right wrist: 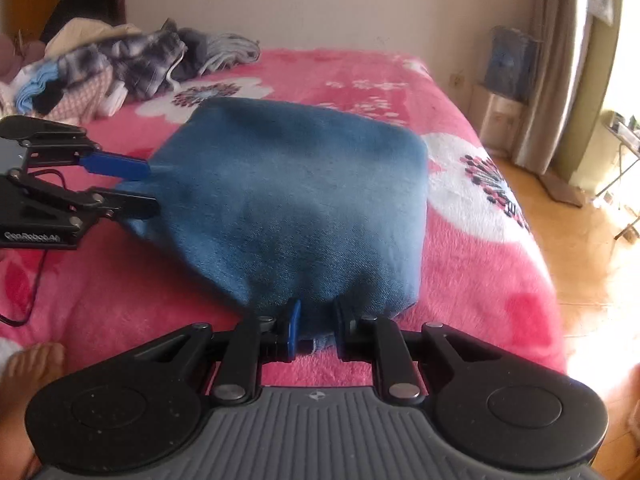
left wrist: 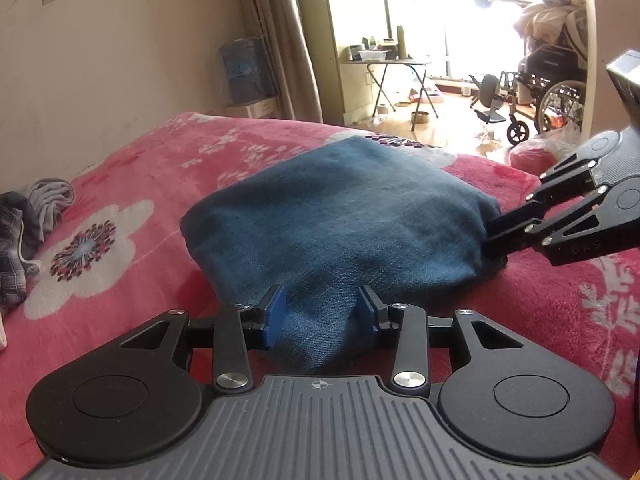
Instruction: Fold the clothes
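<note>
A folded blue denim garment (left wrist: 340, 216) (right wrist: 288, 184) lies in a thick, slightly raised pad on the pink flowered blanket (left wrist: 120, 184). My left gripper (left wrist: 322, 314) is shut on its near corner, with bunched cloth filling the gap between the blue pads. From the right wrist view, that left gripper (right wrist: 140, 186) pinches the garment's left corner. My right gripper (right wrist: 318, 320) is shut on the near edge of the garment, and the left wrist view has the right gripper (left wrist: 494, 236) clamped on the garment's right corner.
A pile of loose clothes (right wrist: 120, 60) (left wrist: 24, 232) lies at the head of the bed. The bed's edge drops to a wooden floor (right wrist: 592, 240). A wheelchair (left wrist: 552, 88) and a folding table (left wrist: 388, 64) stand beyond. A bare foot (right wrist: 32, 364) rests on the blanket.
</note>
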Demonstrator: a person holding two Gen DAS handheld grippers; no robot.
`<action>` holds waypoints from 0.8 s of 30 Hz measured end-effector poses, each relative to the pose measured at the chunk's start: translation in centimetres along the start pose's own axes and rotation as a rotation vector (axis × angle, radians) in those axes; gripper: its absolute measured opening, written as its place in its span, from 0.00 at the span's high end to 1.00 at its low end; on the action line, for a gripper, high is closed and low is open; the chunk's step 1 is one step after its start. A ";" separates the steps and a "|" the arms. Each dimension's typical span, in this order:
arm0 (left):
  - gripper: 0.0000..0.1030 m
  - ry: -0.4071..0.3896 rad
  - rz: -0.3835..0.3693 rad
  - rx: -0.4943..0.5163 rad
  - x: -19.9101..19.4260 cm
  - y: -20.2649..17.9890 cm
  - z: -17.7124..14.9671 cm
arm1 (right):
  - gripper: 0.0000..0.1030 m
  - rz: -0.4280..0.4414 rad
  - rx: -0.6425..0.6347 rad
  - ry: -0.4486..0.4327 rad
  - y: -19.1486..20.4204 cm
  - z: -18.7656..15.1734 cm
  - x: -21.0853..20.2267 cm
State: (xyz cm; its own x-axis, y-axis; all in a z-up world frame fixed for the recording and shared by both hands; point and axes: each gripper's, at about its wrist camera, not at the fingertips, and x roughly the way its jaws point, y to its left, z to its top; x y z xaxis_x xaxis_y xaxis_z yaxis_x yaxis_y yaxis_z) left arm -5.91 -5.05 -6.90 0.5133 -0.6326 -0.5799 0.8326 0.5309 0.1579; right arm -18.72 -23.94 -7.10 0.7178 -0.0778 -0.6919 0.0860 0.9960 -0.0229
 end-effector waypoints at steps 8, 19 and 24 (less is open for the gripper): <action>0.62 -0.033 0.007 -0.023 -2.8 0.8 1.0 | 0.82 0.012 0.099 -0.089 -2.7 3.3 -5.0; 0.60 0.010 0.022 0.043 0.5 -0.6 -0.4 | 0.82 0.055 0.066 -0.053 -2.1 5.0 1.5; 0.60 0.006 0.025 0.044 0.2 -0.4 -0.5 | 0.81 0.096 0.147 0.004 -2.5 6.8 2.3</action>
State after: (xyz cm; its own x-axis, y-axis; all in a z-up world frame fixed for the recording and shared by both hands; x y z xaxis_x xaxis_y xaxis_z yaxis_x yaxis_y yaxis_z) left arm -6.24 -5.13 -7.51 0.5332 -0.6155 -0.5803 0.8277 0.5213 0.2076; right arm -12.60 -26.87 -3.77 0.7245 0.0179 -0.6890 0.1174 0.9818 0.1490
